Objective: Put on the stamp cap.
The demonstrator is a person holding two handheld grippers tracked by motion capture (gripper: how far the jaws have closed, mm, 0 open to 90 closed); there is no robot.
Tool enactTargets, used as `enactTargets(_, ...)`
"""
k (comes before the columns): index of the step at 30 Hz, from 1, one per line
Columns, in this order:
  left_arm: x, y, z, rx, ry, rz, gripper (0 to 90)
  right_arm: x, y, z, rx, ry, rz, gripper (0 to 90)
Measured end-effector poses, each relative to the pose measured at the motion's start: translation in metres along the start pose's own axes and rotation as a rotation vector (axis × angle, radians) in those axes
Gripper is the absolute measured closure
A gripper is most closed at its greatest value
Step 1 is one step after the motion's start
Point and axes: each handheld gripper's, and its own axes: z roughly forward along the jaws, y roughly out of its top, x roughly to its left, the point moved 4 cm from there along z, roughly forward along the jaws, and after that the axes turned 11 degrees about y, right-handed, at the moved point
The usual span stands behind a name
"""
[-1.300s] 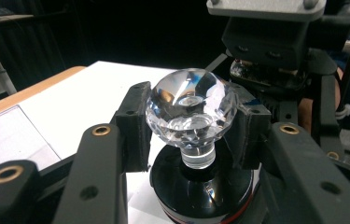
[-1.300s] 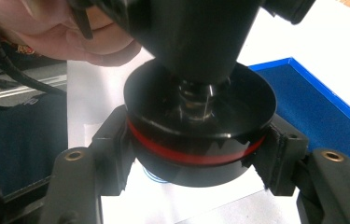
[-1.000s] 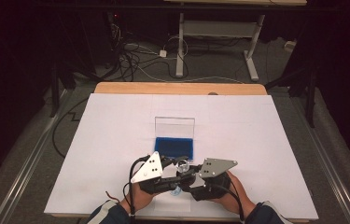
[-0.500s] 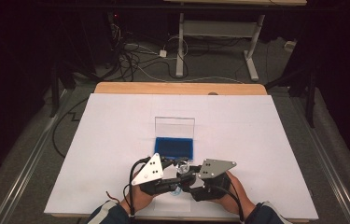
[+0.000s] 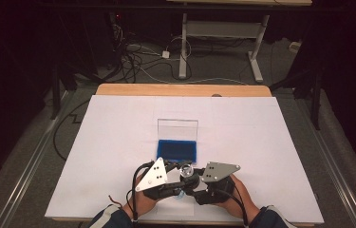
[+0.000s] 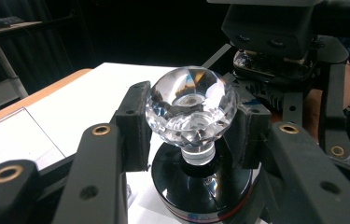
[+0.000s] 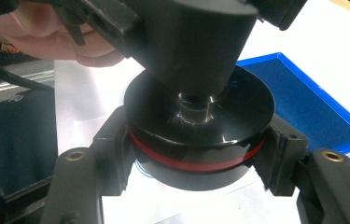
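A clear faceted crystal knob (image 6: 191, 105) stands on a short stem over a round black base (image 6: 200, 191) with a red band (image 7: 196, 163). My left gripper (image 6: 189, 119) is shut on the crystal, its pads pressing both sides. My right gripper (image 7: 196, 154) is shut on the black base (image 7: 200, 135), with the left gripper's dark body right above it. In the high view both grippers meet at the table's near edge: left gripper (image 5: 173, 183), right gripper (image 5: 197, 185), the crystal (image 5: 185, 171) between them.
An open blue-lined case (image 5: 177, 149) with an upright clear lid (image 5: 178, 128) sits just beyond the grippers on the white table cover (image 5: 261, 137). The case's blue lining (image 7: 303, 98) lies to the right in the right gripper view. Beyond the table, cables trail across the floor and a desk frame stands there.
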Motion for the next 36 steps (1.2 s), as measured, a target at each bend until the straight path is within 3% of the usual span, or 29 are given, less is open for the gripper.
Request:
enactTargets(12, 0.0006, -0.0022, -0.0011, -0.018, 0.009, -0.027, 54.5, -0.0002, 0.0003, -0.0019, -0.020, -0.011, 0.010, 38.3)
enactTargets(17, -0.0004, -0.0007, -0.0004, -0.001, 0.006, 0.009, 54.3, 0.0000, -0.0002, -0.0010, -0.012, 0.000, 0.010, 38.3)
enactTargets(36, 0.0018, 0.0021, 0.0006, 0.016, 0.014, 0.020, 54.3, -0.0017, -0.0020, 0.0003, -0.037, 0.006, 0.028, 37.7)
